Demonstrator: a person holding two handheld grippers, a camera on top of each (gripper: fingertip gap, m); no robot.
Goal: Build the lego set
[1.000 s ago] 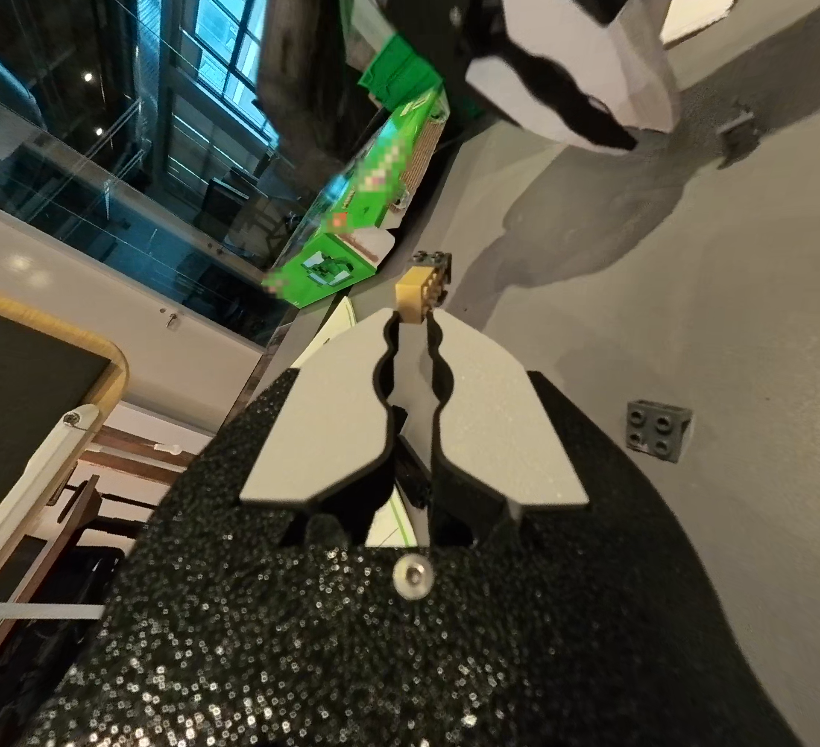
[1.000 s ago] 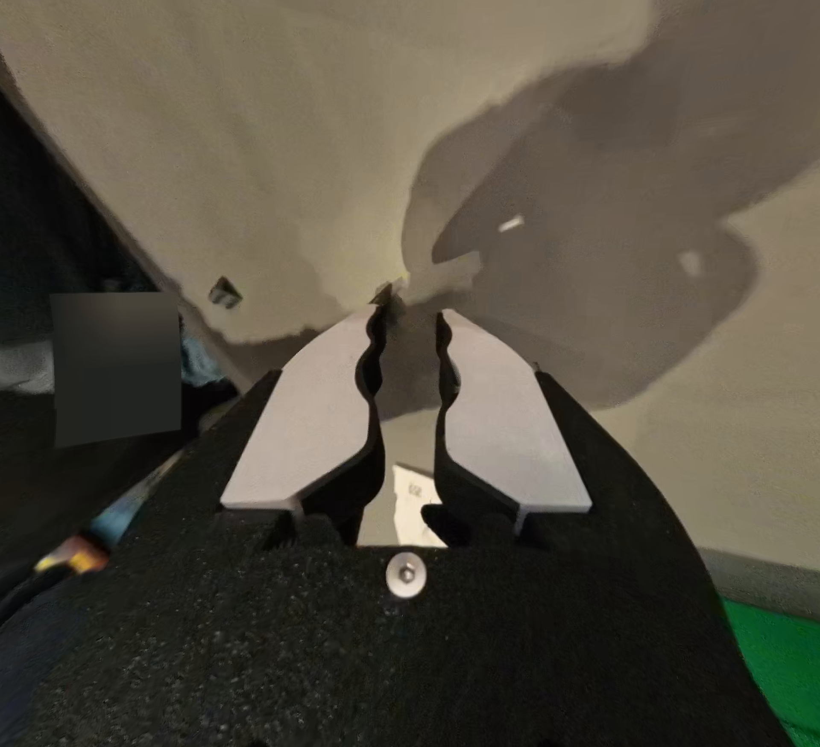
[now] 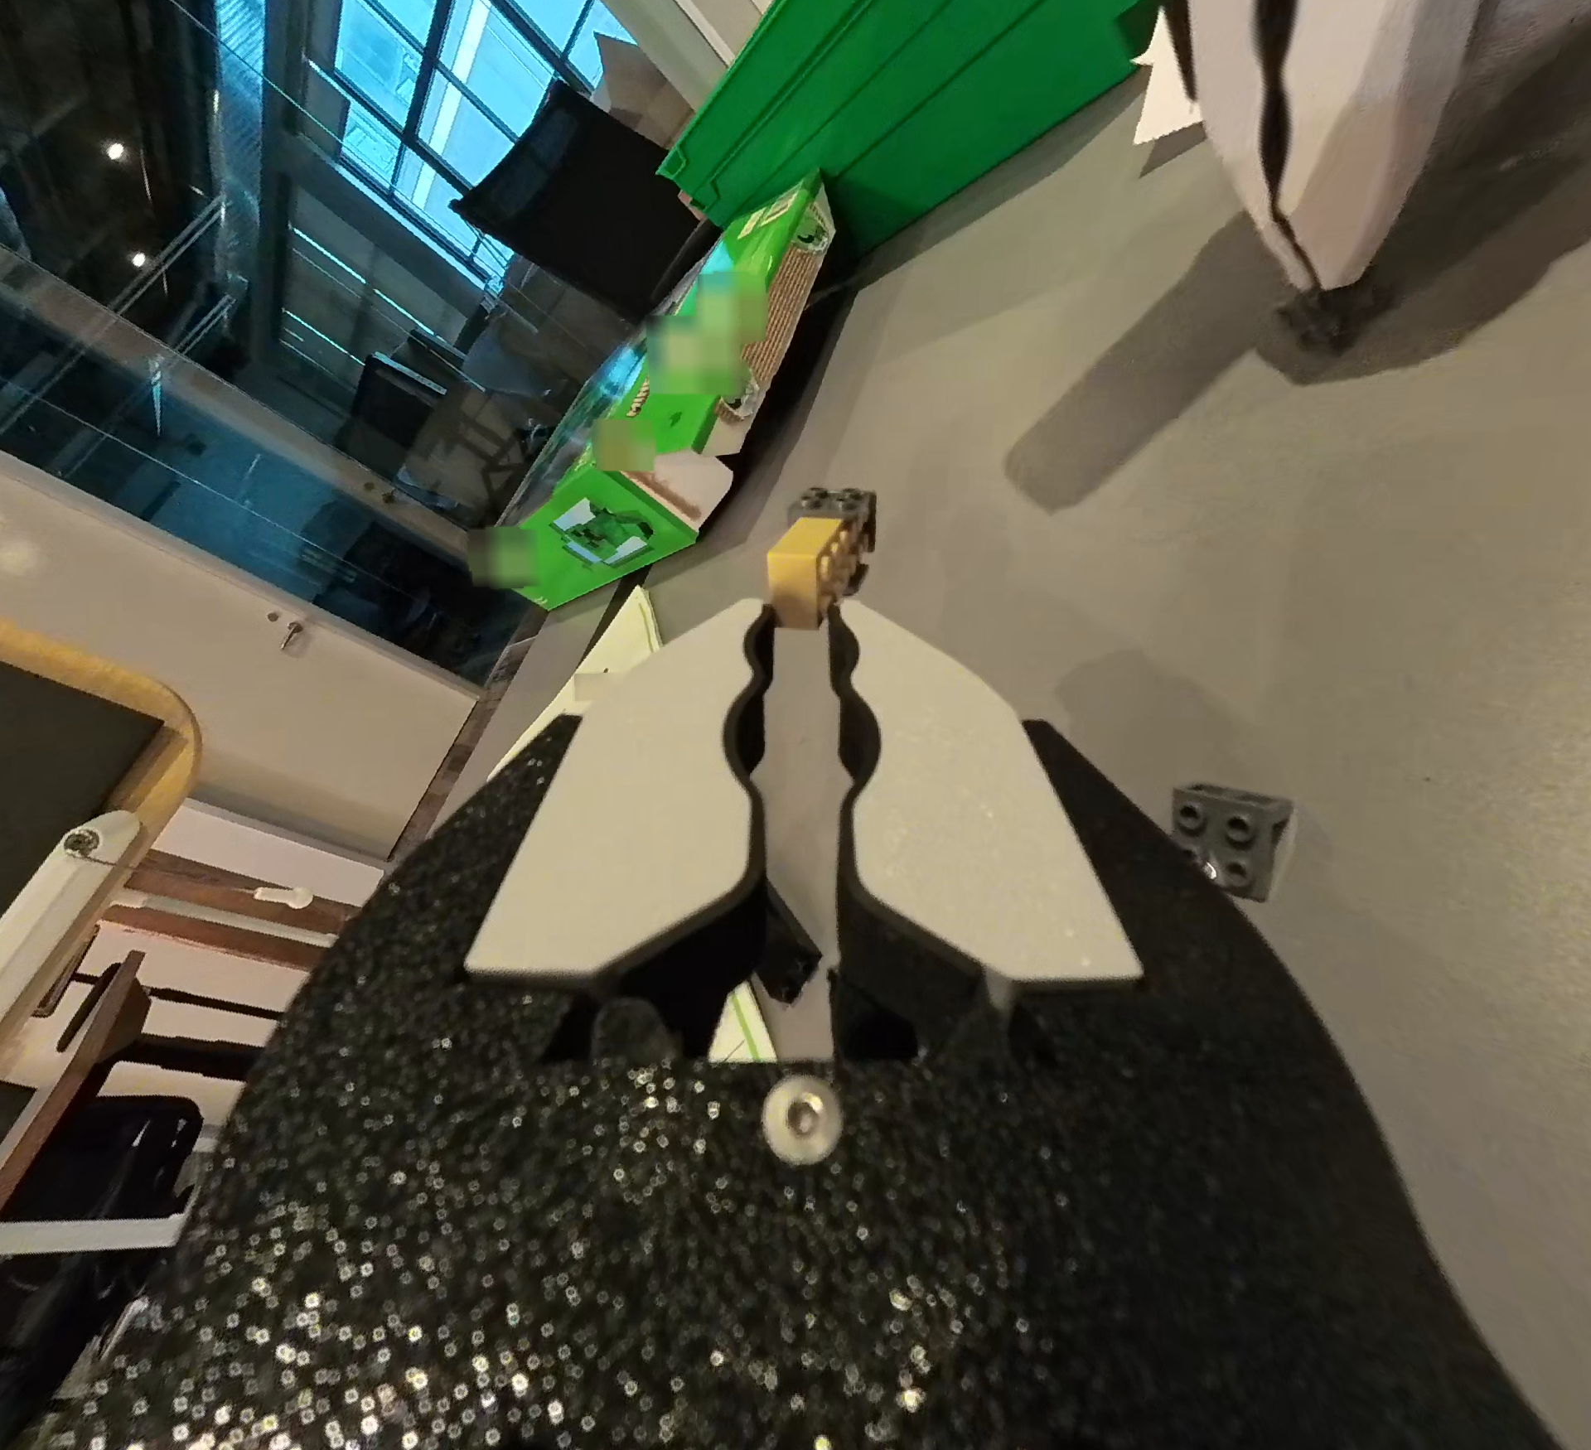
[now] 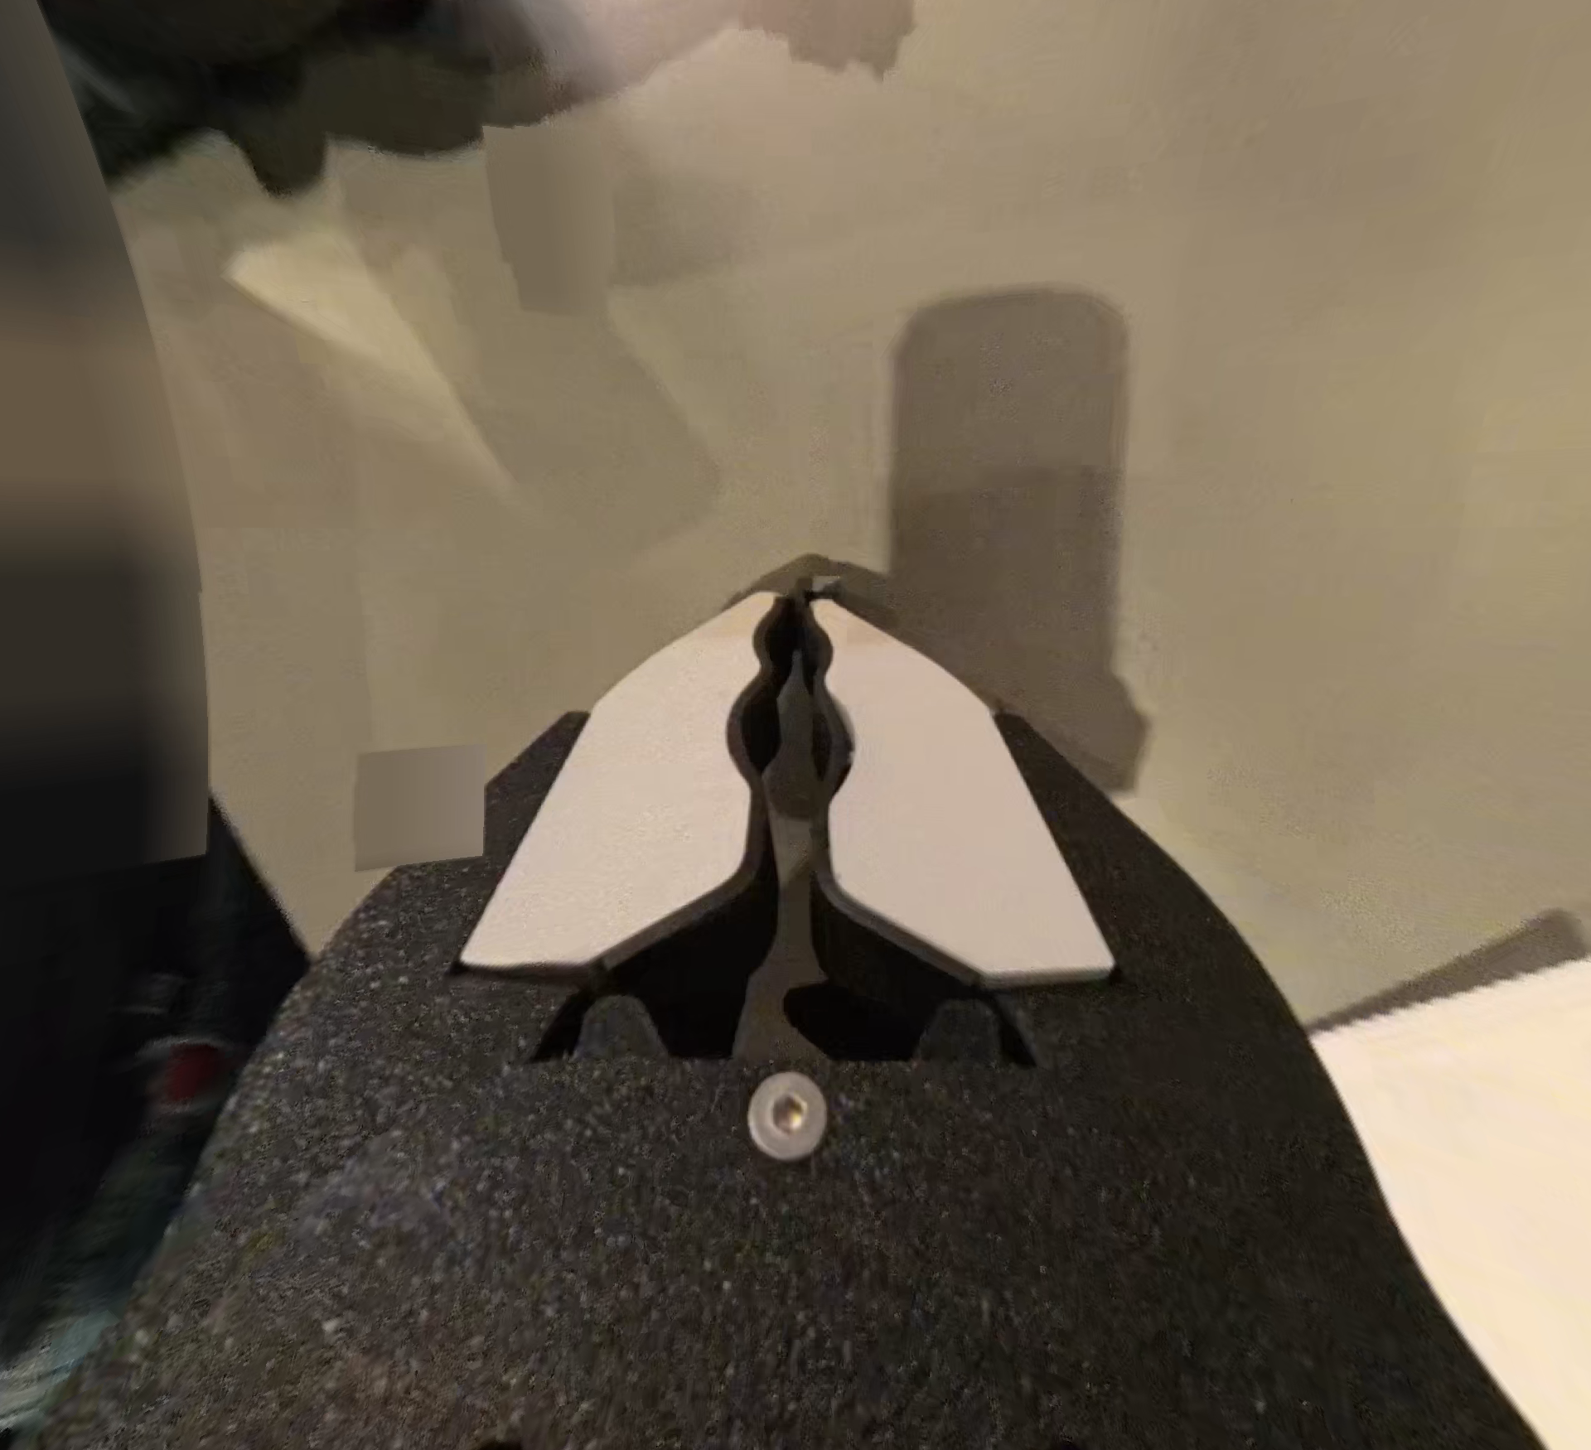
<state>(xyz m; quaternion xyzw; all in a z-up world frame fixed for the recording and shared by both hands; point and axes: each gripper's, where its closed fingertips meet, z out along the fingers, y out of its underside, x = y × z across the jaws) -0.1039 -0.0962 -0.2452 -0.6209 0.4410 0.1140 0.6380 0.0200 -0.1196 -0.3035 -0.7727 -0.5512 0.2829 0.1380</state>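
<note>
A: The left claw (image 3: pixel 802 617) is pinching a tan brick (image 3: pixel 809 578) at its very tips, isn't it?

B: Yes, clenched on it. The tan brick is sticking out past the fingertips, and a dark grey plate (image 3: pixel 833 500) is sitting on its far end, studs showing. The pair is being held up off the desk (image 3: pixel 1291 634).

A: And the right claw (image 4: pixel 807 591)?

B: Its fingers are pressed together at the tips, clenched. In the left wrist view it (image 3: pixel 1300 281) is pointing down at the desk's far right part, with something small and dark (image 3: pixel 1321 315) right at its tips. I cannot tell whether it is gripping that or only touching it.

A: Anything else lying loose?

B: A grey studded brick (image 3: pixel 1231 849) is resting on the desk just beside the left claw's right side. Along the desk's far edge a green cardboard box (image 3: pixel 654 479) is lying on its side, and green plastic bins (image 3: pixel 913 57) are stacking behind it.

A: The right wrist view?

B: Mostly blurred. A white sheet (image 4: pixel 1481 1133) is showing at the lower right of the desk.
</note>
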